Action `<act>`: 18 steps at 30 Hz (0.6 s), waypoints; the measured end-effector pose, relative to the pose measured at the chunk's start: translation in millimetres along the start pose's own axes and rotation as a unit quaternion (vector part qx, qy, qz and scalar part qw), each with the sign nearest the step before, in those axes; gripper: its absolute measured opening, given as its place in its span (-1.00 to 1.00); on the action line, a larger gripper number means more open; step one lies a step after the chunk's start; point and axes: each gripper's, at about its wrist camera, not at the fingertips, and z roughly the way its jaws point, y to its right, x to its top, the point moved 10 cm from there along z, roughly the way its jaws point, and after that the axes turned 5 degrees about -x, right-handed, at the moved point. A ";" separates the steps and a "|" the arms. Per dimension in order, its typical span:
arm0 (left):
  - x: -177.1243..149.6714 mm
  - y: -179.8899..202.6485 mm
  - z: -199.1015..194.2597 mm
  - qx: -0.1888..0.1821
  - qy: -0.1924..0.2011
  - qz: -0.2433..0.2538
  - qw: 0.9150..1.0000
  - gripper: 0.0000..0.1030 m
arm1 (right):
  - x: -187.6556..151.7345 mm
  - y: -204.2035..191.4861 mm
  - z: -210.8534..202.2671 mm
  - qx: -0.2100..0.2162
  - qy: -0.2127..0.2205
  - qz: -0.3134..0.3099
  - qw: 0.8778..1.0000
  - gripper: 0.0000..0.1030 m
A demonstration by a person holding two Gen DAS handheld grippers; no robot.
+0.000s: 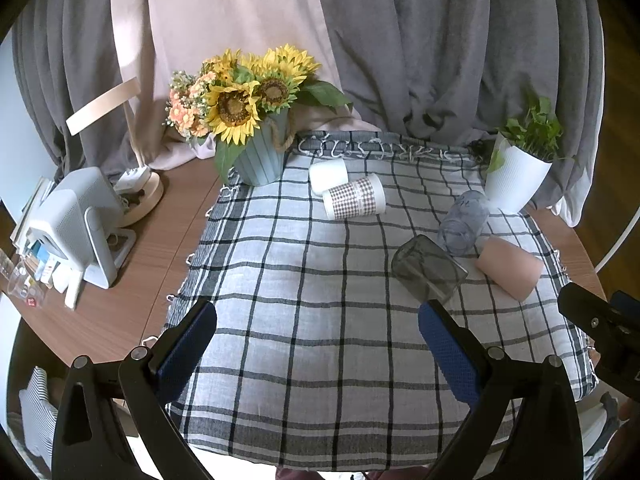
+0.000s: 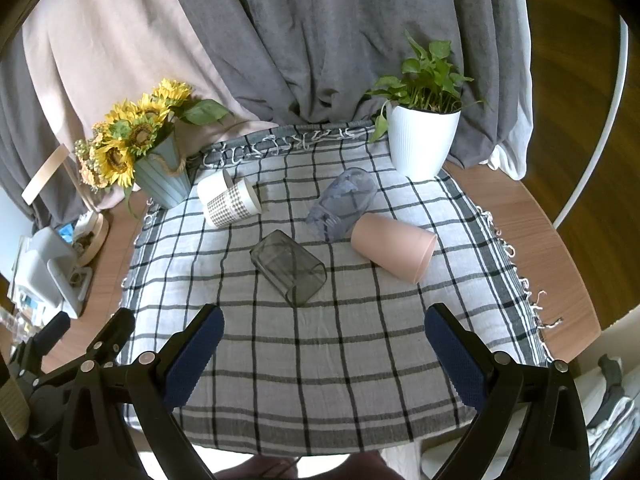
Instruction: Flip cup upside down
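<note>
Several cups lie on their sides on the checked cloth (image 2: 320, 360): a smoky grey clear cup (image 2: 289, 267) (image 1: 429, 268), a pink cup (image 2: 394, 246) (image 1: 510, 267), a bluish clear cup (image 2: 343, 203) (image 1: 464, 218), a checked white cup (image 2: 232, 204) (image 1: 354, 202) and a plain white cup (image 1: 329, 176) behind it. My left gripper (image 1: 318, 350) is open and empty over the near cloth. My right gripper (image 2: 324, 354) is open and empty, just short of the grey cup.
A sunflower pot (image 1: 260, 160) (image 2: 160, 178) stands at the back left and a white plant pot (image 2: 422, 142) (image 1: 516, 178) at the back right. A lamp base (image 1: 144, 196) and a white device (image 1: 80, 224) sit on the wooden table (image 1: 132, 292). Curtains hang behind.
</note>
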 end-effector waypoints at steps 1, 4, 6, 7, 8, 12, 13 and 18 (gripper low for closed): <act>-0.3 -0.4 0.2 0.001 0.000 0.000 1.000 1.00 | 0.0 0.0 0.1 0.000 0.000 0.000 1.000 0.96; -0.3 -0.9 0.8 0.001 0.000 0.000 1.000 1.00 | 0.1 -0.3 0.0 0.000 0.000 0.000 1.000 0.96; -1.5 -1.2 1.5 0.002 -0.002 0.000 1.000 1.00 | 0.0 -0.4 0.1 0.000 0.000 0.000 1.000 0.96; -2.2 -1.5 2.2 0.002 -0.003 0.000 1.000 1.00 | 0.1 -0.5 0.0 0.000 -0.001 0.000 1.000 0.96; -2.7 -1.7 3.0 0.002 -0.004 -0.001 1.000 1.00 | 0.2 -0.6 0.0 0.000 0.000 0.000 1.000 0.96; -2.6 -1.8 3.4 0.004 -0.006 -0.001 1.000 1.00 | 0.3 -0.8 0.0 0.000 0.000 0.000 1.000 0.96; -2.9 -1.6 3.4 0.004 -0.006 0.000 1.000 1.00 | 0.6 -0.8 0.2 -0.001 0.000 0.000 1.000 0.96; -2.8 -2.8 3.4 0.006 -0.008 -0.003 1.000 1.00 | 0.7 -0.5 0.4 -0.001 -0.001 0.000 1.000 0.96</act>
